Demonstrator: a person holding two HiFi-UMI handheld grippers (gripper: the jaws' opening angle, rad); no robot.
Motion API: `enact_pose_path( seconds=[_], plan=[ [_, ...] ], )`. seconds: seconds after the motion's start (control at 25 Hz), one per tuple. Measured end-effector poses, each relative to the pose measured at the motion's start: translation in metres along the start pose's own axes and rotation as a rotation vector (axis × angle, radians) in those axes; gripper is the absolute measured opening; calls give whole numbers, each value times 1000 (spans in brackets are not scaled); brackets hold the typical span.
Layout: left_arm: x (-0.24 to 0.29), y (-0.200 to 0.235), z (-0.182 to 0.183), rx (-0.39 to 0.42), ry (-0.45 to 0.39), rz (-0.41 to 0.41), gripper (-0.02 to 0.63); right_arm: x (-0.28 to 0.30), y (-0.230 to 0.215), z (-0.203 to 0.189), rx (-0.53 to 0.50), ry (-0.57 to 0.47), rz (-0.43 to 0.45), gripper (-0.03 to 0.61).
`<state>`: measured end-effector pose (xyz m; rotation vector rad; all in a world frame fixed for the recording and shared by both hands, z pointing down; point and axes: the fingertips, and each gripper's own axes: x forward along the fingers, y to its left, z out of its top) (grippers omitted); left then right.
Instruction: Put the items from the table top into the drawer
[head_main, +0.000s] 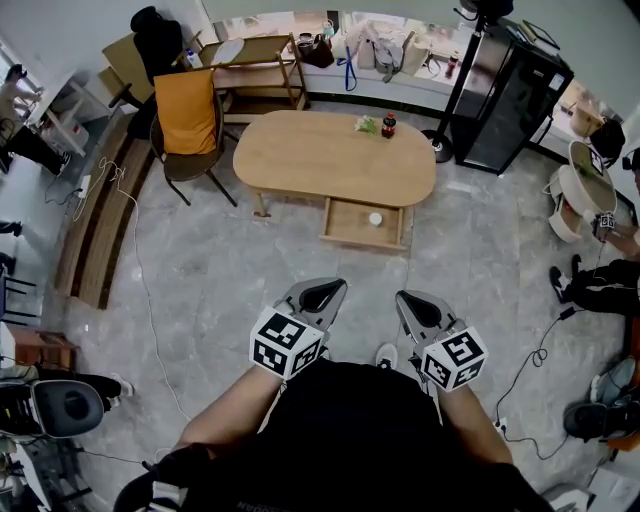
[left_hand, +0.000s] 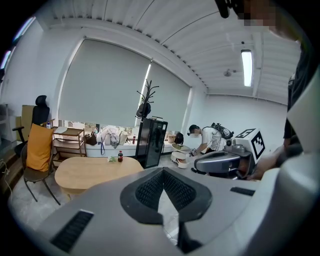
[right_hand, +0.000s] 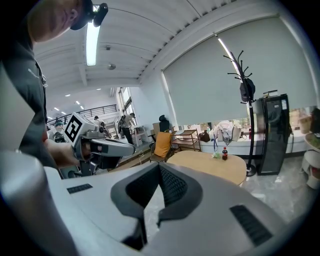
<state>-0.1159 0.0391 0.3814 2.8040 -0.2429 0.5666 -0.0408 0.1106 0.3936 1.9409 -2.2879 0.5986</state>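
Jaws: left gripper (head_main: 320, 296) and right gripper (head_main: 419, 310) both closed together, nothing between. Bottle (head_main: 388, 125) and small green item (head_main: 366, 124) on table (head_main: 300, 160), well ahead of both jaws. Drawer (head_main: 345, 226) open, nearer the jaws, white object (head_main: 375, 219) inside. Step judged: approach. Next: go forward, part jaws at bottle.

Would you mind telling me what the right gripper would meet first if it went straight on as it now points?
Nothing stands close ahead of the right gripper: only bare floor. Further on, probably the open drawer under the wooden table, though depth is hard to judge.
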Motion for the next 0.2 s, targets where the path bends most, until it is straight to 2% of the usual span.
enact_pose_path(
  seconds=[0.2],
  plan=[
    [0,-1,-2,0,2,-4,2,-1,1,-2,4,2,-4,2]
  ],
)
